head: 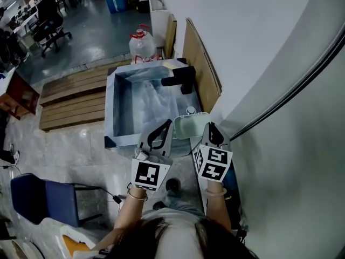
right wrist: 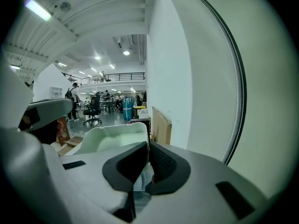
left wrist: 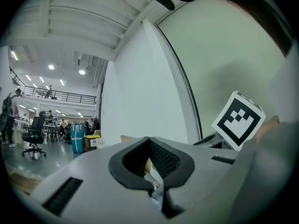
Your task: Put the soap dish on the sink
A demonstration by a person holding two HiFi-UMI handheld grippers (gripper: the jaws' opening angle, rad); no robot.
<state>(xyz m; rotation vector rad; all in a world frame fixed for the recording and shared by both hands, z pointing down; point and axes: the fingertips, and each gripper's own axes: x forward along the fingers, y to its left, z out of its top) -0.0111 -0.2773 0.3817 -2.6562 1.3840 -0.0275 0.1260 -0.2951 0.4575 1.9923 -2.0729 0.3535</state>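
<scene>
Grey plastic claws reach forward from the person's two hands in the head view, each with a black-and-white marker cube behind it. The left claw (head: 168, 123) (left wrist: 149, 140) has its black pads pressed together at the tips, with nothing between them. Just to its right, the right claw (head: 209, 126) (right wrist: 147, 144) is closed to a thin slit on the right rim of the soap dish (head: 190, 126) (right wrist: 117, 136). The dish is pale green and rectangular with a raised wall. It hangs off the claw tips, open side up, at the near right corner of the sink (head: 109, 112).

The sink is a deep square metal basin, with a black faucet (head: 180, 80) over its far right side. Left of the sink lies a wooden pallet (head: 70, 93). Behind the sink stands a clear water jug (head: 142, 46) with a red cap, and cardboard sheets (head: 200, 69) lean on the white wall to the right. Farther off, a black office chair (head: 51, 23) stands on the grey floor.
</scene>
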